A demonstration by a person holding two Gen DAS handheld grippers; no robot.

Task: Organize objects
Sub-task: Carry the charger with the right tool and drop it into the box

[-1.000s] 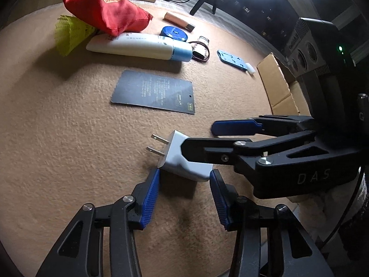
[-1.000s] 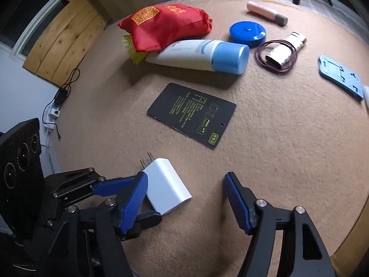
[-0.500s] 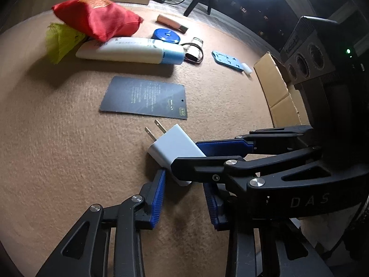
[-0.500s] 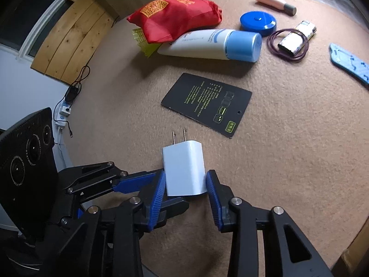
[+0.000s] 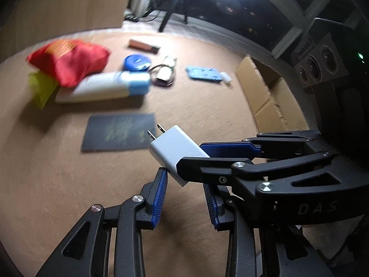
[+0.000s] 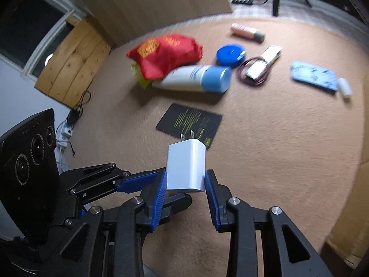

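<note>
The right claw (image 6: 185, 182) is now squeezing the white charger (image 6: 186, 164) & lifting it off the worktop (image 6: 288, 150), up from where it was lying. Left claw (image 5: 185, 188) is staying open w/ nothing in it. Box next, prob.

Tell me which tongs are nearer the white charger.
Right. The right tongs are shut on the white charger, a blue pad against each side, lifted off the carpet. The left tongs sit open just below it, pads apart, not gripping.
</note>
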